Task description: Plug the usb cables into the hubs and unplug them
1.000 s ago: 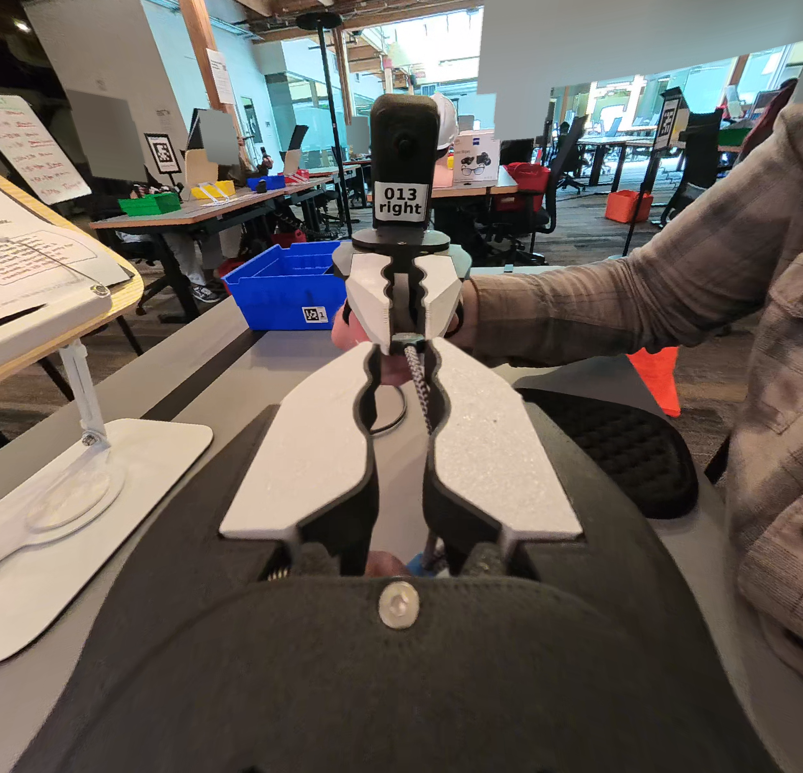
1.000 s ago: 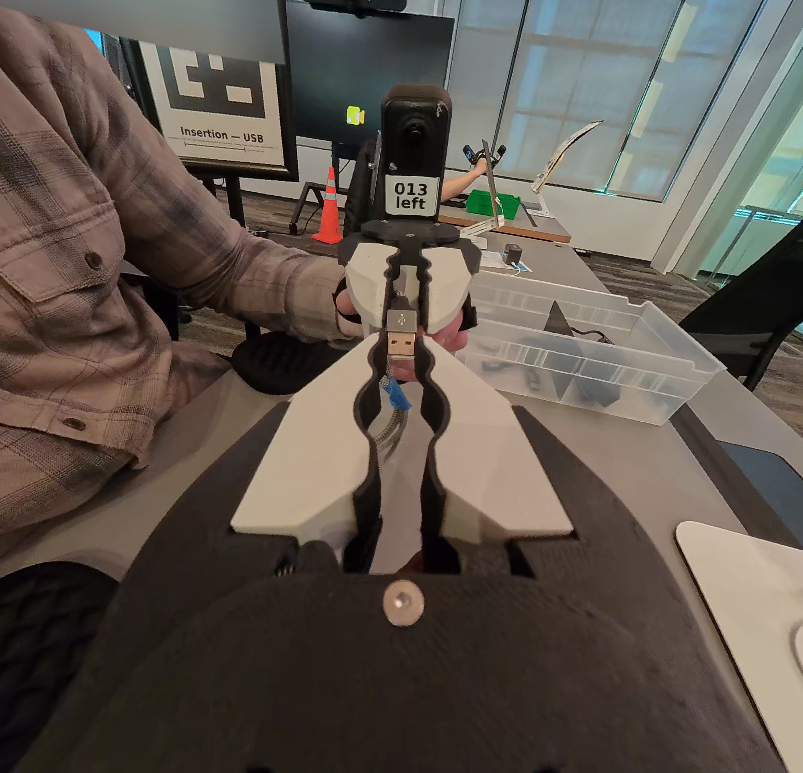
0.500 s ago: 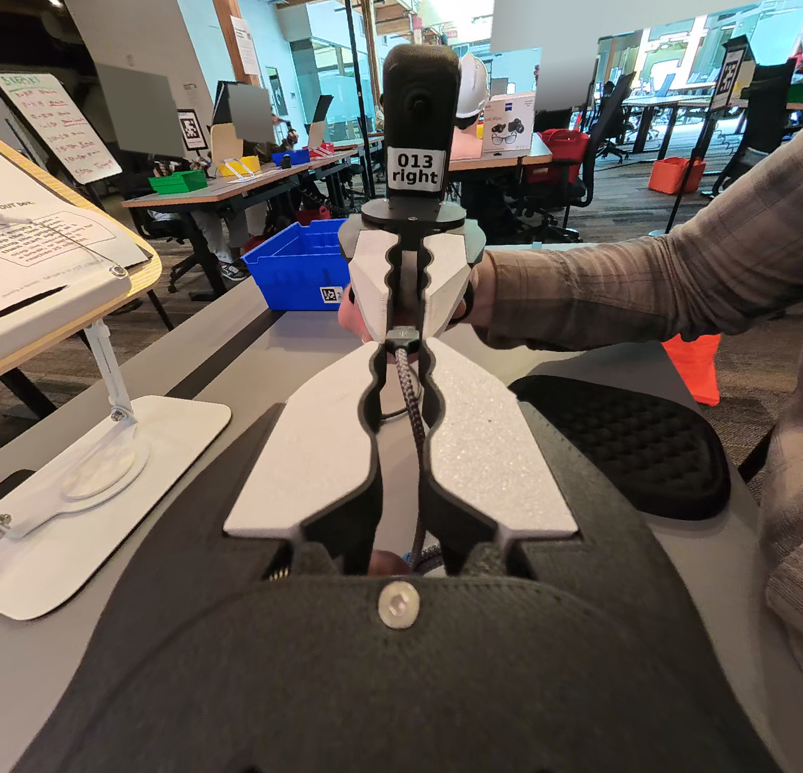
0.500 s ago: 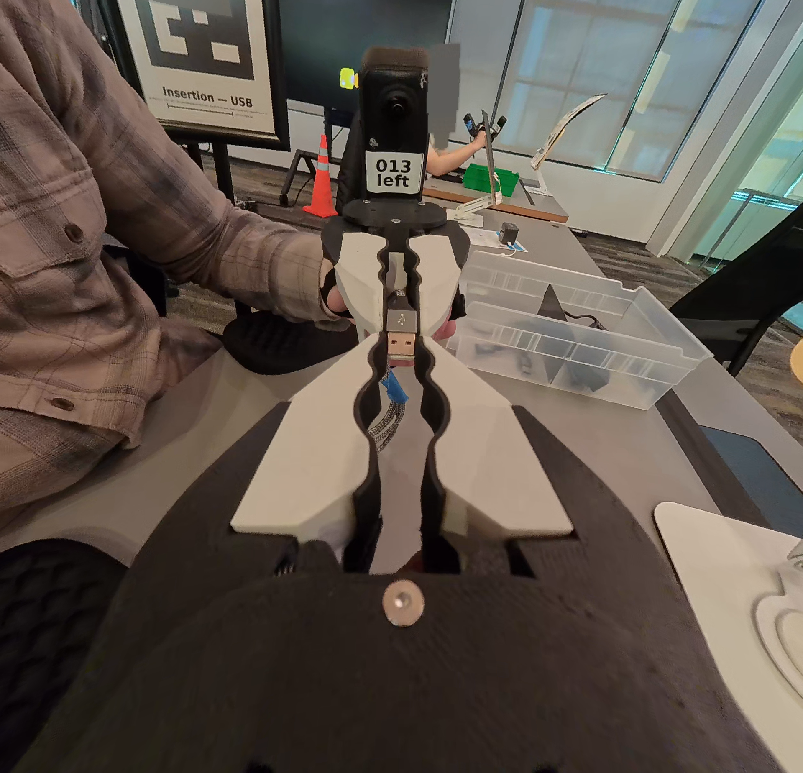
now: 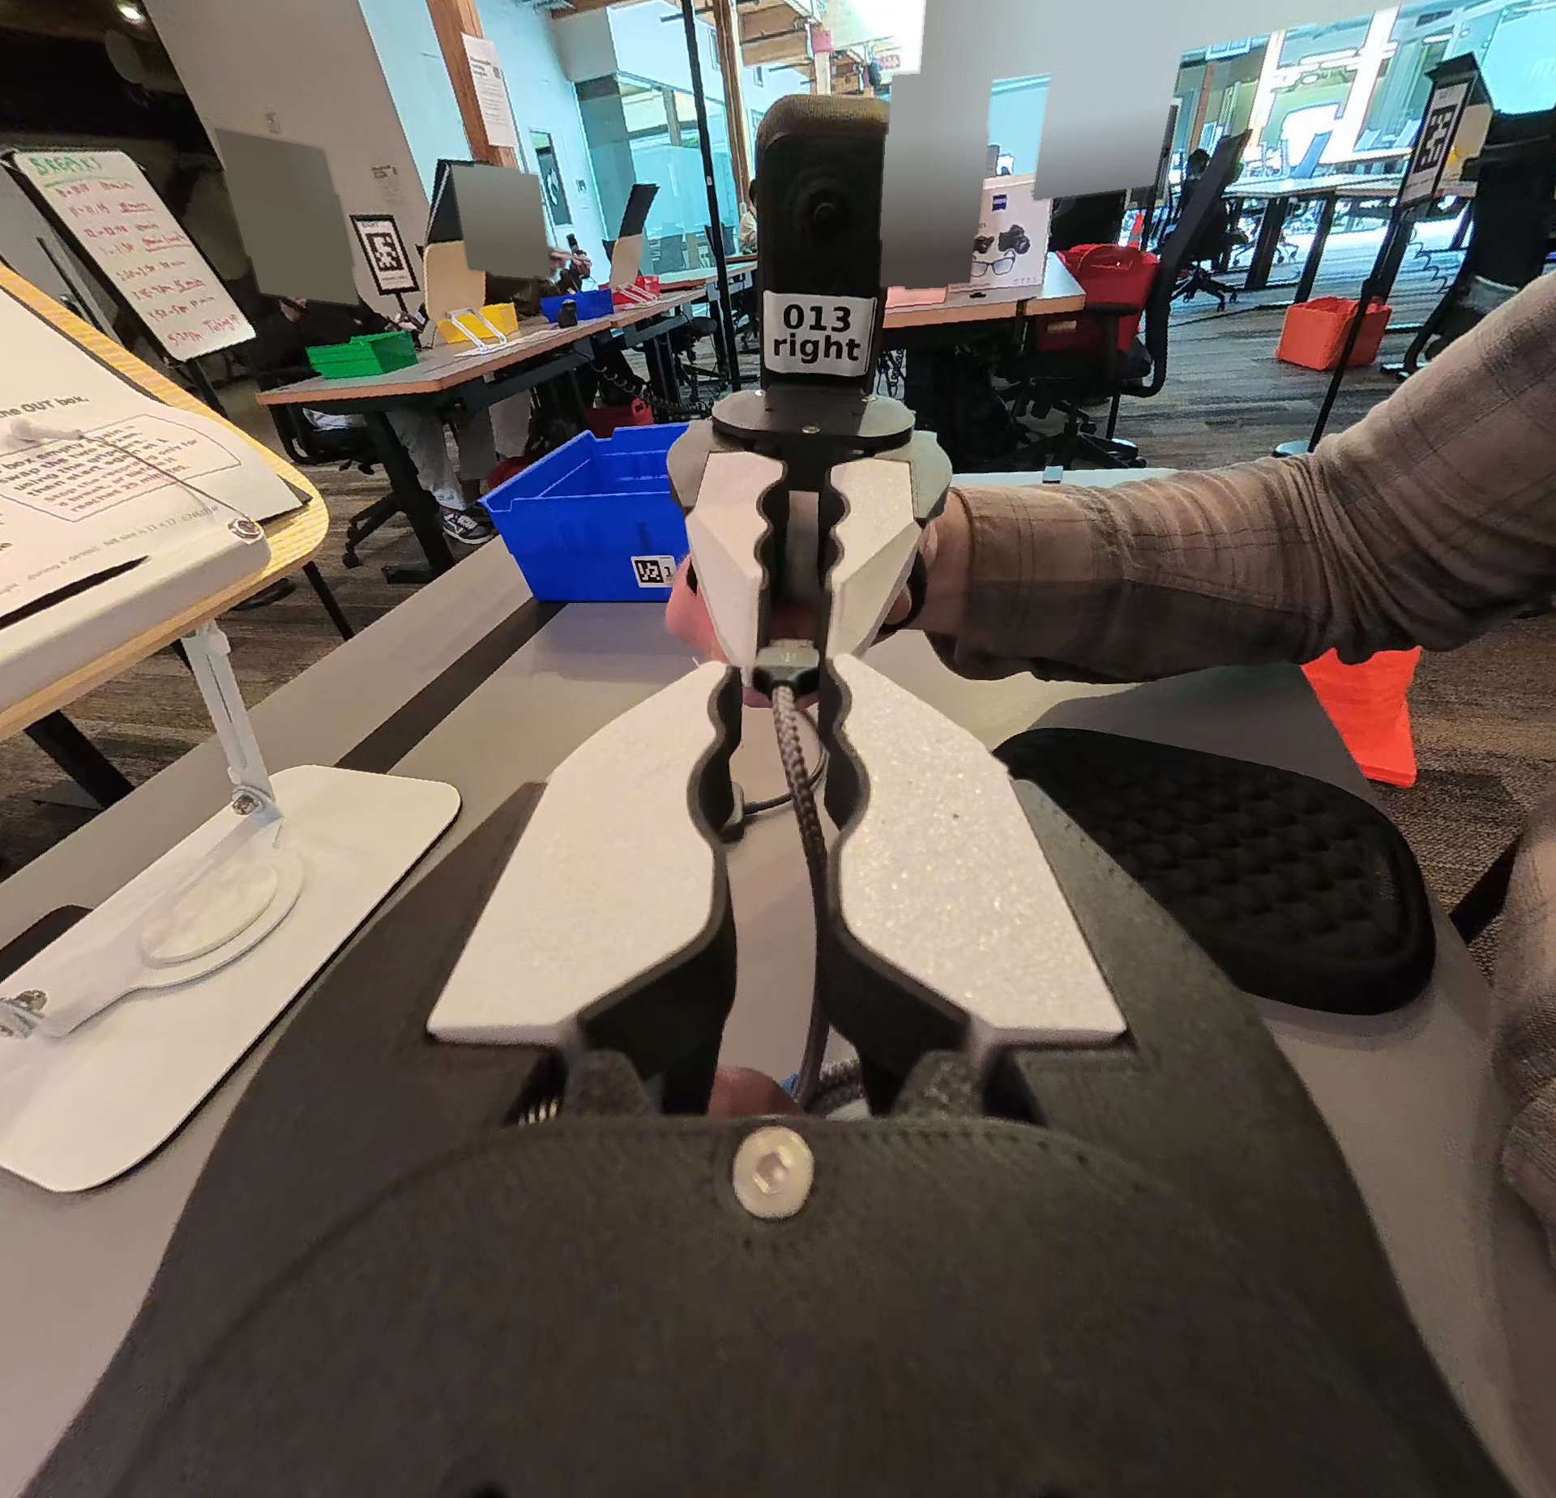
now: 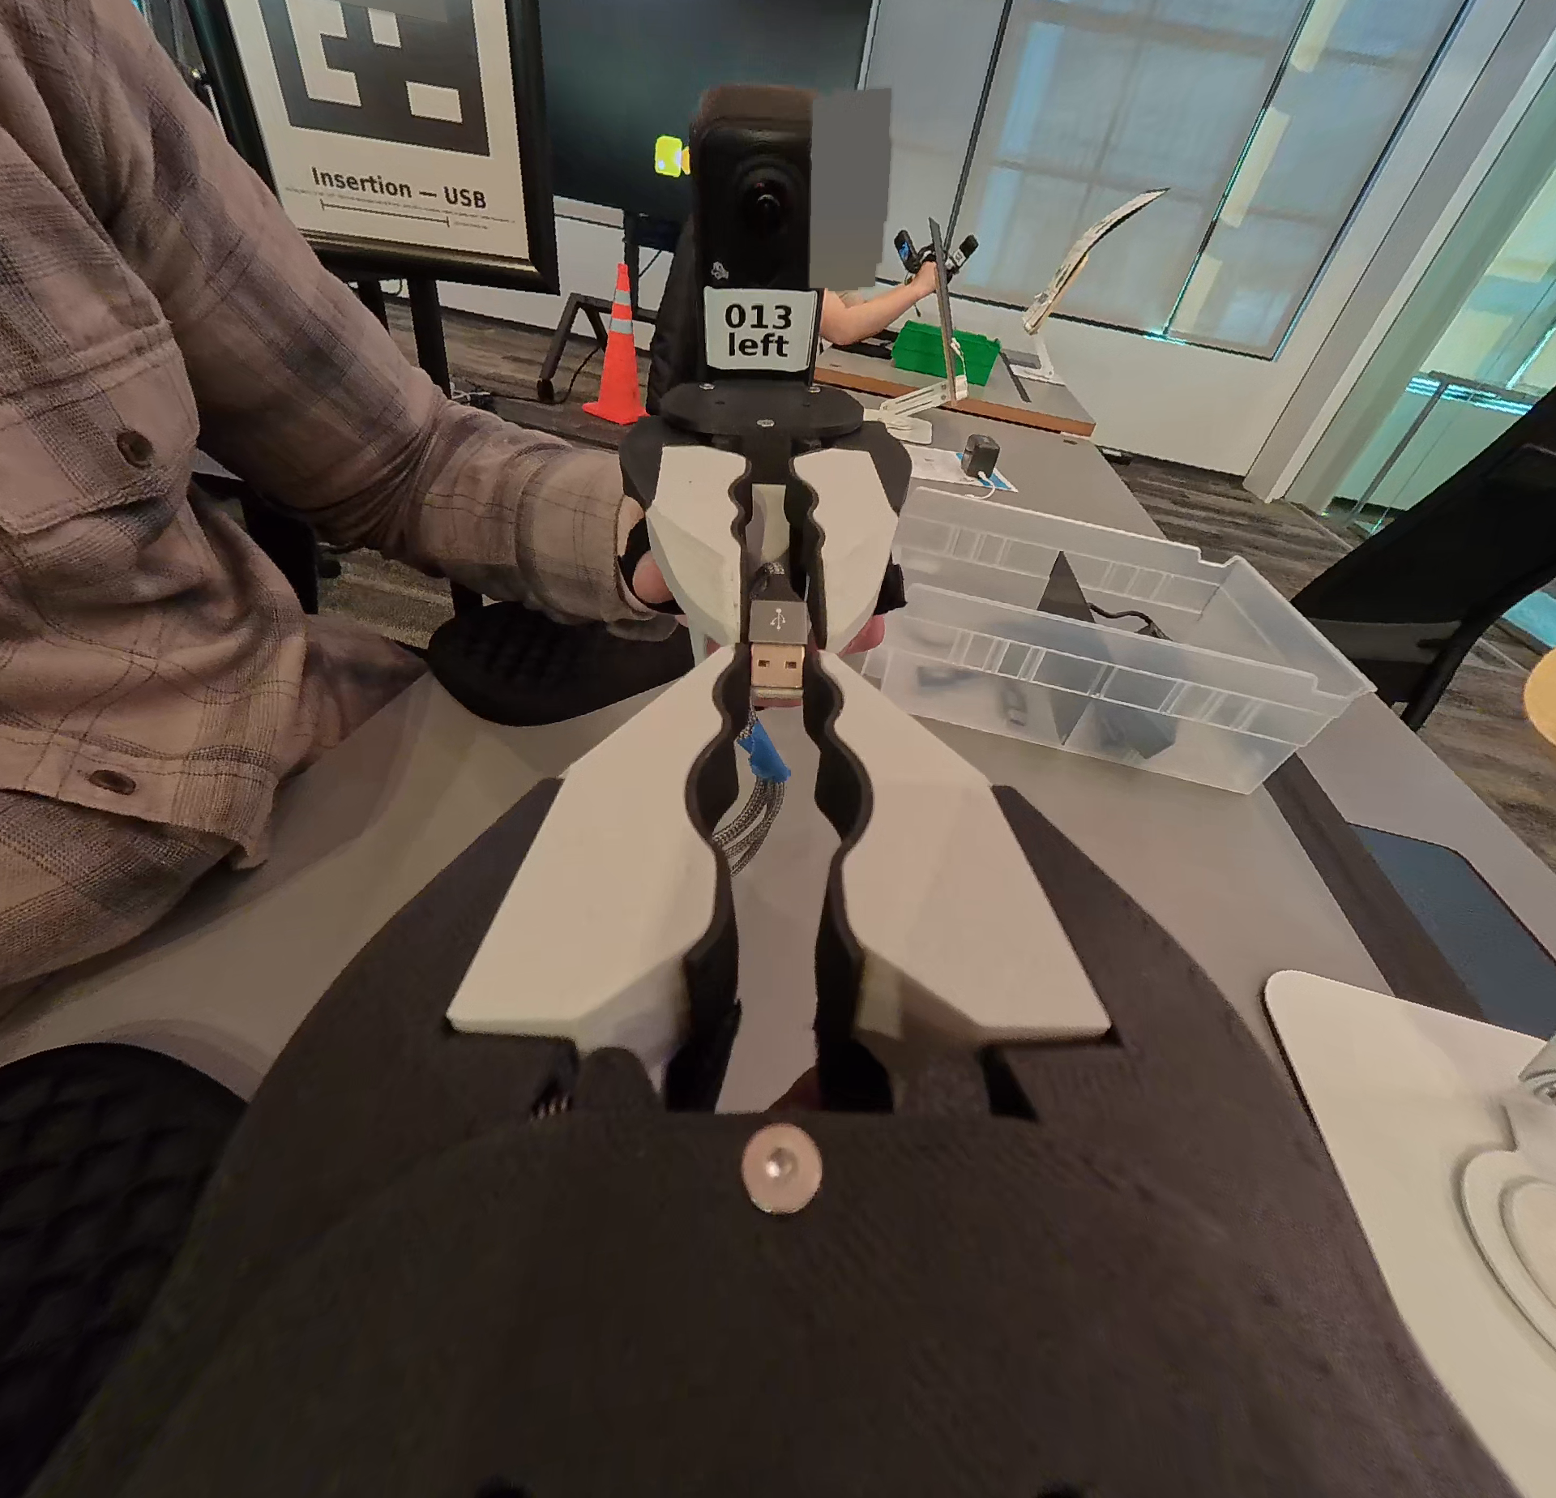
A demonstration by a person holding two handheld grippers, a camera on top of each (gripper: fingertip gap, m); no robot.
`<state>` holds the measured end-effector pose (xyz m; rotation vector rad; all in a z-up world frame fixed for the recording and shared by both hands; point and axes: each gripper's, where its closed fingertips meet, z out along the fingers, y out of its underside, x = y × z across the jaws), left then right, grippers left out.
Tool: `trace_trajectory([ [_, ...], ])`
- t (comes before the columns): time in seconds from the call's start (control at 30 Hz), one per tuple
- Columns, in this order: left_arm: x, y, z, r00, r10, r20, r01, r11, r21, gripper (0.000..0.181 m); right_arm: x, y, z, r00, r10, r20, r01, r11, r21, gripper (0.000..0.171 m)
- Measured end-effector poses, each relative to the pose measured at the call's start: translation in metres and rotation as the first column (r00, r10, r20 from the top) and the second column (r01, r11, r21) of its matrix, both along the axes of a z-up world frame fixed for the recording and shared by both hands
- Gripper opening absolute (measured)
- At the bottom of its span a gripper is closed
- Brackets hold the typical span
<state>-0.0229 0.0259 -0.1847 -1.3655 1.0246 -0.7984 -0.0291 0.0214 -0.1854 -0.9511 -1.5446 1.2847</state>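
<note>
Right wrist view: left gripper (image 6: 779, 615) clamping grey braided USB cable's plug (image 6: 776, 649), tip between right gripper's (image 6: 775, 683) parted fingers, beside clear plastic bin (image 6: 1196, 700).

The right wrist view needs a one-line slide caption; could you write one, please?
Left gripper presents a USB plug toward the right gripper, above a grey table beside a clear bin.

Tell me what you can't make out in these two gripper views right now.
- Hub: not seen in either view.
- Right gripper grip: in the right wrist view its jaws flank the USB plug held by the left gripper, but contact is unclear.
- Braided cable: in the left wrist view its far end runs under the gripper body.
- Clear bin: in the right wrist view frosted walls blur the small dark items inside.
</note>
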Motion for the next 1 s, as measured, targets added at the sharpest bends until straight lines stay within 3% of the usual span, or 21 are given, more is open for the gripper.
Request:
trace_trajectory([
  [1.0, 0.0052, -0.0023, -0.0016, 1.000, -0.008, 0.003, 0.008, 1.000, 0.013, 0.014, 0.0046, -0.0006, -0.0008, 1.000, -0.003, -0.012, 0.003, 1.000, 0.013, 0.010],
])
